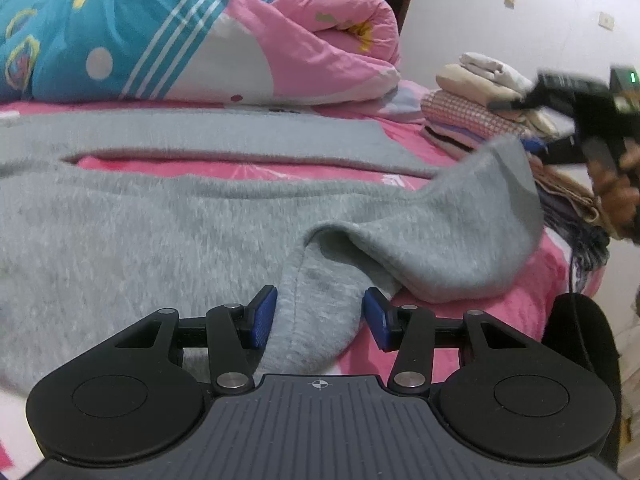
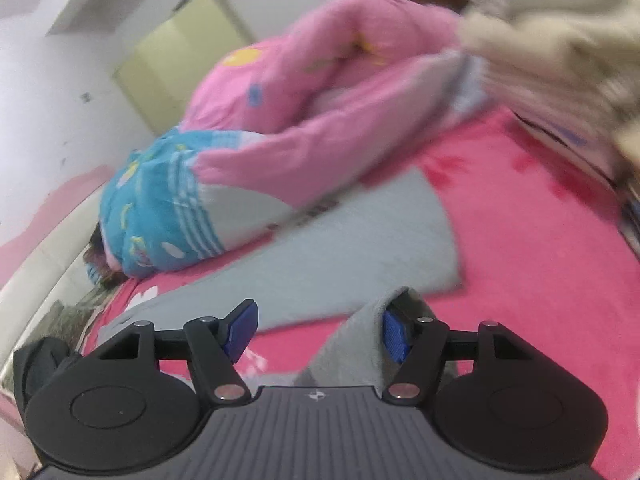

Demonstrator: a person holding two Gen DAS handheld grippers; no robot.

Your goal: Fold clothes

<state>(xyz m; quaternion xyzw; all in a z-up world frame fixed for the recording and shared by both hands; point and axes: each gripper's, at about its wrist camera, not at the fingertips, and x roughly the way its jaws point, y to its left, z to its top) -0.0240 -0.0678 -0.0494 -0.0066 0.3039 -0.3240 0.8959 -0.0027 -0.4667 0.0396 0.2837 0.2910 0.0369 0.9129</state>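
A grey fleece garment point(image 1: 160, 216) lies spread across the pink bed sheet point(image 1: 472, 340). My left gripper point(image 1: 320, 300) is low over its near edge. Its blue pads point(image 1: 262, 316) stand apart, a flat strip of the grey cloth runs between them, and I see no pinch. At the right the garment's end point(image 1: 496, 168) stands lifted in a peak towards my blurred right gripper point(image 1: 516, 116), which a hand point(image 1: 616, 196) holds. In the right wrist view that gripper point(image 2: 320, 312) is open wide. A grey fold point(image 2: 352, 344) leans on its right pad point(image 2: 396, 336) alone.
A rolled pink and blue quilt point(image 1: 192, 36) lies along the far side of the bed. A stack of folded clothes point(image 1: 472, 100) sits at the right near the white wall point(image 1: 520, 8). A dark rounded object point(image 1: 580, 344) stands off the bed's near right corner.
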